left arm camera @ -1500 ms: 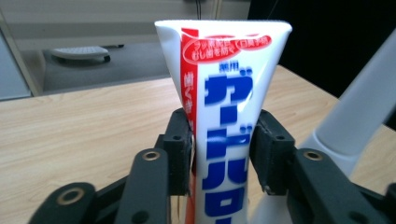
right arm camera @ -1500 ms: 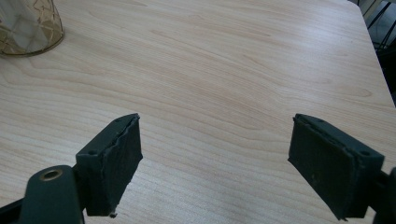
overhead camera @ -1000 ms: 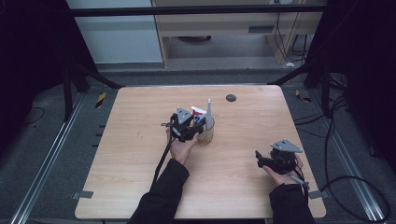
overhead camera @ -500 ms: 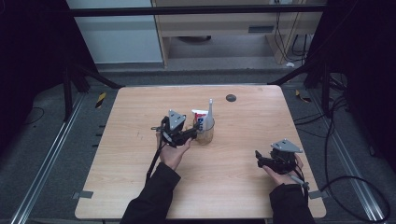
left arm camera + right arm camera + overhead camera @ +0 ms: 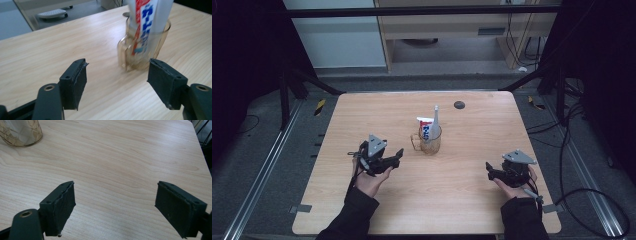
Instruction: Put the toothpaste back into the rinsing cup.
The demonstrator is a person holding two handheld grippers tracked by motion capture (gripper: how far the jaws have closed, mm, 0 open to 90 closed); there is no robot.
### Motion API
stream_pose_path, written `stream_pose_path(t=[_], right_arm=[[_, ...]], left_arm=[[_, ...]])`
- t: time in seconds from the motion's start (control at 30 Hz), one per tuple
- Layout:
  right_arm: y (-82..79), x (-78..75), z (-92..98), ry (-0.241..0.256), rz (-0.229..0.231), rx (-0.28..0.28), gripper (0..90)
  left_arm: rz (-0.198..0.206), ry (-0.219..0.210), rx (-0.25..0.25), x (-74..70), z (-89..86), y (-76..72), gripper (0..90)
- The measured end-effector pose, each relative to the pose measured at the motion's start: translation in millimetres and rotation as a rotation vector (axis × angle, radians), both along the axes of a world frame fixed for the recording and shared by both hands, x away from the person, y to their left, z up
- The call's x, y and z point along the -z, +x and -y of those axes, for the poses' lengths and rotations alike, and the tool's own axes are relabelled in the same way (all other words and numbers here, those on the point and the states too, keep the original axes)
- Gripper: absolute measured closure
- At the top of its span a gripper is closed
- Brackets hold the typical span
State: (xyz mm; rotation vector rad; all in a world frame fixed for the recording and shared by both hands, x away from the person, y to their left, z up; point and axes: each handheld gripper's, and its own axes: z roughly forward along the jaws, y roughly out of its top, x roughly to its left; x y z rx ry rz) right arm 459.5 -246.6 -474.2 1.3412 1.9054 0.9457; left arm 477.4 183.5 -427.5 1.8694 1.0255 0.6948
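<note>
The left gripper (image 5: 394, 155) has pulled back from the glass cup (image 5: 430, 140) since a second ago, when it was right up against it; now it sits near the cup's handle side, apart from it, with its jaws spread wide and nothing between them. The cup stands upright near the middle of the table (image 5: 362, 120), with the toothpaste tube (image 5: 425, 129) and a slim white toothbrush (image 5: 435, 120) upright inside it (from the left gripper view the tube (image 5: 147, 22) leans against the cup (image 5: 142, 47) rim). That retreat suggests the placing is finished: the items are in the cup and have been let go. The right gripper (image 5: 490, 170) rests well apart at the table's near right edge, unmoved over that second, its jaws also wide apart and empty. Likely little is left beyond drawing both hands away.
</note>
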Motion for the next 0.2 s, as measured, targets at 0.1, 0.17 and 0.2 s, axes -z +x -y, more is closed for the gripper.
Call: stream_pose_path(t=[0.1, 0.17, 0.2], right_arm=[[0.2, 0.4, 0.3, -0.003, -0.002, 0.0, 15.5], [0.0, 0.5, 0.0, -0.001, -0.007, 0.0, 15.2], [0.0, 0.5, 0.0, -0.002, -0.007, 0.0, 15.0]], left_arm=[[-0.017, -0.026, -0.015, 6.4, -18.1, -6.6, 28.6], [-0.024, -0.017, -0.033, 11.2, -28.0, -10.2, 28.3], [-0.024, -0.017, -0.033, 11.2, -28.0, -10.2, 28.3]])
